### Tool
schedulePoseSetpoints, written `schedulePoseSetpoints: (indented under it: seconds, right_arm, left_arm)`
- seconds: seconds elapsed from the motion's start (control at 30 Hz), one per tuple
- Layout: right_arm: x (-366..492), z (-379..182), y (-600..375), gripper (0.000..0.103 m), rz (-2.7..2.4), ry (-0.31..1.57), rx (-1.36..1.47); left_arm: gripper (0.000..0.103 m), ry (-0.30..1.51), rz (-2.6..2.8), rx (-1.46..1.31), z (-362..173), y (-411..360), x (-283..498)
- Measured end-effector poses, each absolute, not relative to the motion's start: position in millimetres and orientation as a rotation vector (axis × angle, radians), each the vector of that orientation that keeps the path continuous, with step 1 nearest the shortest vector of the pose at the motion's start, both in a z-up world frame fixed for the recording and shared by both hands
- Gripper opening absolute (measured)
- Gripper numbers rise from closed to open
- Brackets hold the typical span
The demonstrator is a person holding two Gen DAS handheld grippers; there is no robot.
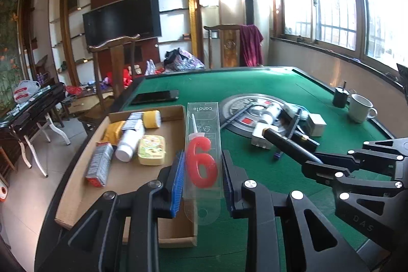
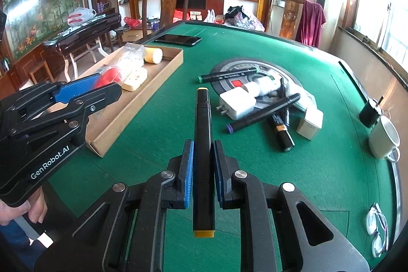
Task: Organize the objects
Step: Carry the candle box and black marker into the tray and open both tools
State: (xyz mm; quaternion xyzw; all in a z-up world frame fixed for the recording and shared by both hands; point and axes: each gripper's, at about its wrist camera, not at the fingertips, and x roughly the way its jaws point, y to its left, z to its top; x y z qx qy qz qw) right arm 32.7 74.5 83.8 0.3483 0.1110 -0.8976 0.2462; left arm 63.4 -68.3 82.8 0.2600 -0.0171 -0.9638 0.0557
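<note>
Both grippers were matte black plastic, built from angular linkage arms with triangular cut-outs and joined by round silver pivot screws. Left gripper (image 1: 202, 170): blue ribbed pads (image 1: 178, 176) lined the inner faces of its fingers; seen from the right wrist camera, its side carried white "GenRobot.AI" lettering. Right gripper (image 2: 202, 170): same black frame, same blue ribbed pads (image 2: 189, 170); from the left wrist camera, embossed letters "DAS" showed on one arm. The hand (image 2: 15, 212) showed bare fingers, with blue fabric below it.
</note>
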Motion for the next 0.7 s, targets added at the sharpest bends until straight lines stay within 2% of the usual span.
schedulePoseSetpoints:
  seconds: [0.7]
  right_arm:
    - [42.4, 112.0, -3.8, 0.014, -2.351, 0.338, 0.869]
  left_arm:
    - [0.027, -0.097, -2.65, 0.616, 77.5, -144.5, 73.9]
